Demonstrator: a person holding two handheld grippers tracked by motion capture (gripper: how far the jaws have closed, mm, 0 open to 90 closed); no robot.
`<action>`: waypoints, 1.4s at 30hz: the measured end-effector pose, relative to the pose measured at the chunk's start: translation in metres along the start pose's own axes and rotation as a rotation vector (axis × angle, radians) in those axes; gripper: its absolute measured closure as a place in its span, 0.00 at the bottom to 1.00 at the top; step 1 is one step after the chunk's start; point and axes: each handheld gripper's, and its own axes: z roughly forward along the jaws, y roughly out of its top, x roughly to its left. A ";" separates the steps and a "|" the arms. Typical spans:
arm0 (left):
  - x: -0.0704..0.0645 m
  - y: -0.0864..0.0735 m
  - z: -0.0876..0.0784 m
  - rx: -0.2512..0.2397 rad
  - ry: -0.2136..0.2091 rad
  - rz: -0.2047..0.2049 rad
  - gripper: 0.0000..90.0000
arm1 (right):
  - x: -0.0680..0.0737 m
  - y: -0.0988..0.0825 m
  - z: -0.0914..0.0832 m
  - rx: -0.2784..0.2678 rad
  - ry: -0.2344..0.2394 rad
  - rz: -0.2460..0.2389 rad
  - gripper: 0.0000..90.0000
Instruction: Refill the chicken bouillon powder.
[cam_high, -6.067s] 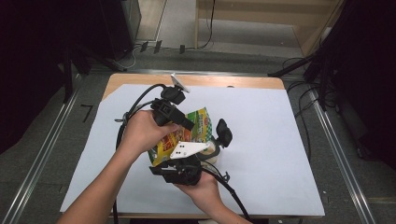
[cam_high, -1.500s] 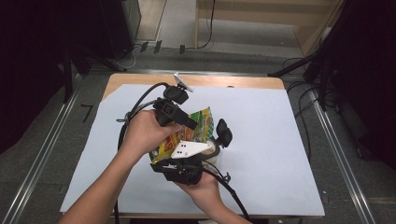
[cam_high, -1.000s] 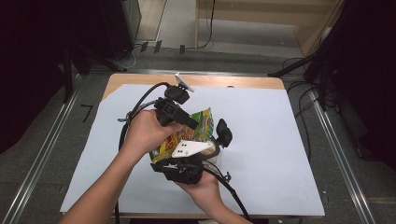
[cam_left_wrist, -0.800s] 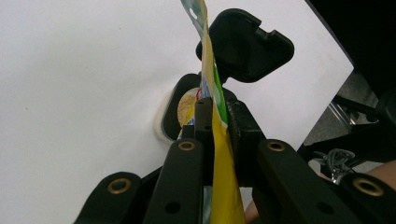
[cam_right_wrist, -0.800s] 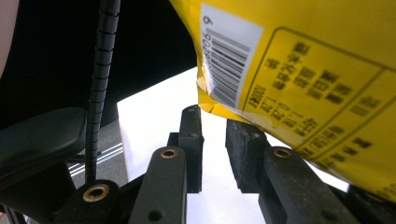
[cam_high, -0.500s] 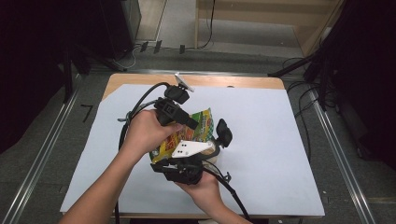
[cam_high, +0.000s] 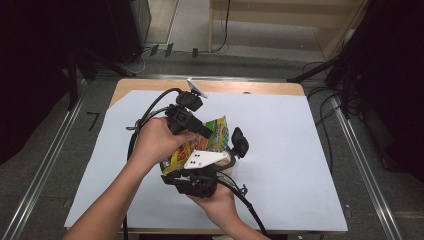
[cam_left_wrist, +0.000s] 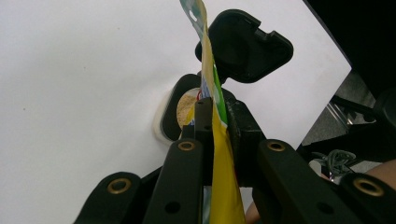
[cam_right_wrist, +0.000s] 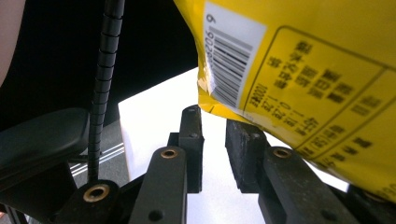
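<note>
We are clamping our left gripper on the yellow packet above the open container. Our right gripper is showing a narrow gap between its jaws, gripping nothing, just beneath the packet.

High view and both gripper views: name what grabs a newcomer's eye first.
A bright yellow-green snack bag sits mid-table on the white sheet, between two hand-held grippers. The left gripper clamps the bag's edge above an open container of tan powder; the right gripper hangs under the bag's barcode corner.
</note>
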 end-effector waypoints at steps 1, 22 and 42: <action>0.000 0.000 0.000 0.000 0.000 0.000 0.94 | 0.000 0.000 0.000 0.000 0.000 0.000 0.86; -0.002 -0.001 -0.001 -0.003 -0.008 0.004 0.94 | 0.003 0.001 0.000 0.000 -0.001 -0.004 0.87; -0.002 -0.002 -0.001 -0.007 -0.013 0.006 0.94 | 0.003 0.000 0.000 0.003 -0.004 -0.019 0.87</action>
